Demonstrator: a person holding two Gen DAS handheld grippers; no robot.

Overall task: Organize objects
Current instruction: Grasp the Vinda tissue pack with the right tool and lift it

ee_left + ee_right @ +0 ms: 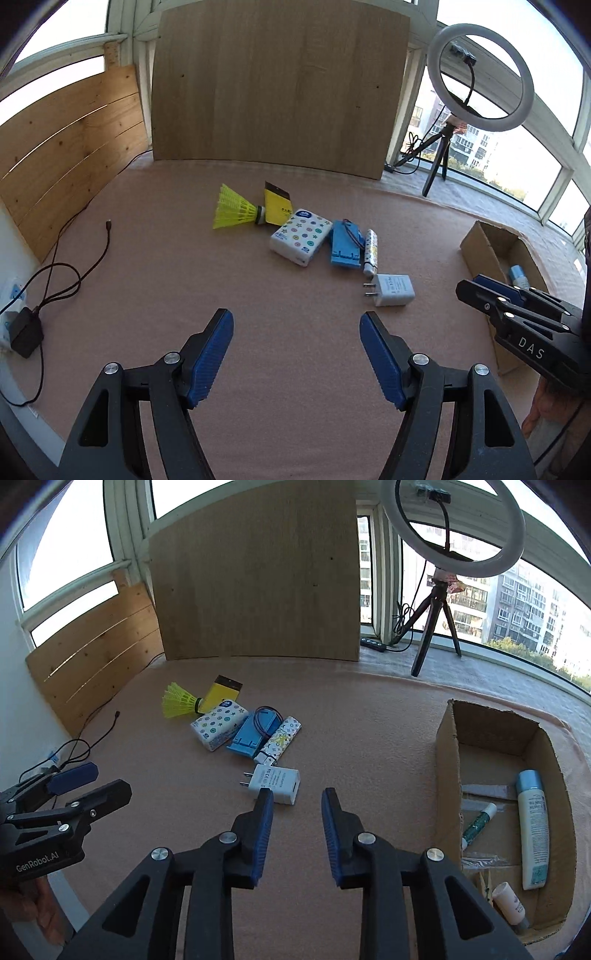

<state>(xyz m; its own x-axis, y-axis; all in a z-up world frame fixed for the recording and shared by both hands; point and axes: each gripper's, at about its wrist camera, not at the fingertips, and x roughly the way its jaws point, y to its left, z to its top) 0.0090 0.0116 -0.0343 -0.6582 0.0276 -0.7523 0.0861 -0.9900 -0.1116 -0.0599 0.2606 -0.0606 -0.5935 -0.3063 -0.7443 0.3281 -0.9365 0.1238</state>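
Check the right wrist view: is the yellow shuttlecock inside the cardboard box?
No, the shuttlecock lies on the table, well left of the cardboard box.

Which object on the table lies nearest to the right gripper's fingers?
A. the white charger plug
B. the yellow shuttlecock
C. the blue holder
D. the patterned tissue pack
A: the white charger plug lies just in front of the right gripper; the others lie farther back.

Pink mat point(166, 280), shuttlecock point(233, 207), tissue pack point(301, 236), charger point(392, 290), cardboard box point(448, 746)
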